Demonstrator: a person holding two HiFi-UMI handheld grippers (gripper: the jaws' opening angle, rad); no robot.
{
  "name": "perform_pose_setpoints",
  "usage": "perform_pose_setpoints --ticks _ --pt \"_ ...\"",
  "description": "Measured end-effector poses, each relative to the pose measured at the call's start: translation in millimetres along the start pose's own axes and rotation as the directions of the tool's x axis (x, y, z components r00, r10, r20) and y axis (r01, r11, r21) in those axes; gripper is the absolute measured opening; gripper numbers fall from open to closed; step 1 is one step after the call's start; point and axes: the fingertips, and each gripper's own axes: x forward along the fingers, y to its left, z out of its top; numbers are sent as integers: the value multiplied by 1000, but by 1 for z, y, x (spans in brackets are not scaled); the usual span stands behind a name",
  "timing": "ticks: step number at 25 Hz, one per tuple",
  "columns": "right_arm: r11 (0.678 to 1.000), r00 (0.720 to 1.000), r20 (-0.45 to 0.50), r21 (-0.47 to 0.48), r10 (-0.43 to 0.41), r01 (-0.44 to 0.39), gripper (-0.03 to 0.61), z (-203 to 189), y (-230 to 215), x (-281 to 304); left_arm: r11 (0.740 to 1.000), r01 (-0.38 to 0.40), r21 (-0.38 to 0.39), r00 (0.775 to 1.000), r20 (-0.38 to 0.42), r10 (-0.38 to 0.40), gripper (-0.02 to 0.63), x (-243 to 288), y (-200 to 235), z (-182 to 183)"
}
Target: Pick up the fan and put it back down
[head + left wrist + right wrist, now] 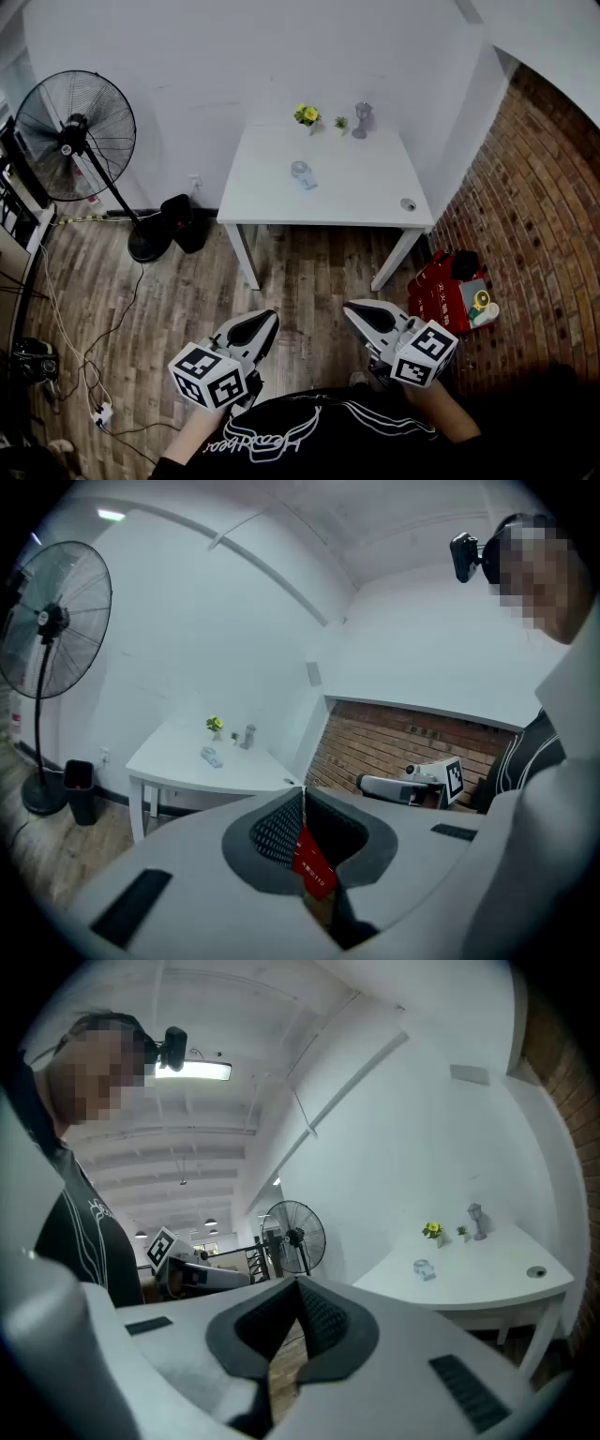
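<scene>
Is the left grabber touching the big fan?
Apart. The head view shows a wide stretch of wooden floor between the left gripper and the fan.

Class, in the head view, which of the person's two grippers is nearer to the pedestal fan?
Left. The left gripper hangs to the right of the pedestal fan, well clear of it; the right gripper is farther right still.

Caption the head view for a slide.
Both shut, left gripper and right gripper hover before the table; fan stands untouched at left.
</scene>
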Motion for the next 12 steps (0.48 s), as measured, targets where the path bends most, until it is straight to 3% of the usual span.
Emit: perform_pose_setpoints --ticks 6,11,12 --pt "1000 1000 -2 7 -2 2 3 -3 5 4 1000 -1 -13 1000 -1 1 35 -7 4 0" --pt "999 1000 0 -40 -5 5 -2 -6 14 6 1000 8 -16 1000 9 -8 35 -11 6 0" --pt "999 1000 4 -38 -17 17 23 -6 13 6 1000 9 -20 1000 11 -9 35 -11 7 -1"
